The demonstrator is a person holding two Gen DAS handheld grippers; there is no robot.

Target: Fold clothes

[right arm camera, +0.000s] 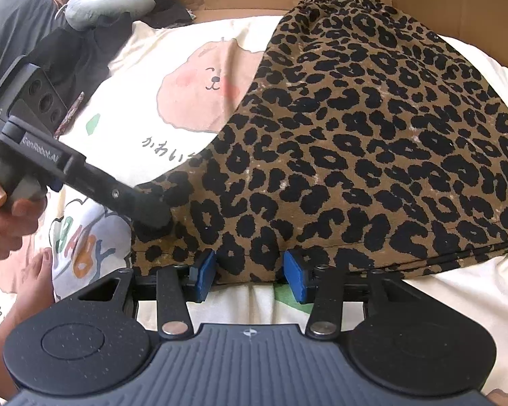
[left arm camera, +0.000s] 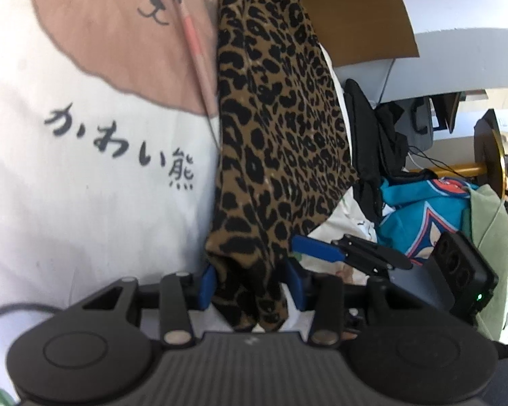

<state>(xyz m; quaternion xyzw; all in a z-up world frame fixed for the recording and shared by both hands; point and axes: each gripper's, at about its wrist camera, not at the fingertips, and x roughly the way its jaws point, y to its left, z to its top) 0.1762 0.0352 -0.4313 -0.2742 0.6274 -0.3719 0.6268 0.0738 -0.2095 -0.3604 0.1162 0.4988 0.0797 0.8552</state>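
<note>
A leopard-print skirt (right arm camera: 372, 135) lies spread on a cream bedsheet (right arm camera: 135, 77) printed with a pink bear face and Japanese script; its gathered waistband points toward a cardboard panel (right arm camera: 457, 3) at the far edge, and its hem runs along the near side. In the right wrist view the right gripper (right arm camera: 250, 270) sits at that hem with its blue pads (right arm camera: 205, 270) set wide apart, the hem edge lying between them but not pinched, so it holds nothing. The left gripper (right arm camera: 152, 218) comes in from the left in the same view, held by a person's hand (right arm camera: 6, 209), and its tip presses on the near-left corner of the skirt. The left wrist view shows that gripper (left arm camera: 250, 287) with its blue pads (left arm camera: 208, 287) partly closed against a bunched fold of the leopard fabric (left arm camera: 274, 135), which fills the gap between them and stretches away from the camera across the bear-print sheet (left arm camera: 84, 169). The other gripper's blue finger (left arm camera: 316, 248) shows just to the right of the fold. Farther right lie a black garment (left arm camera: 372, 142), a teal patterned cloth (left arm camera: 423, 213) and a pale green cloth (left arm camera: 491, 223), heaped close together.
</note>
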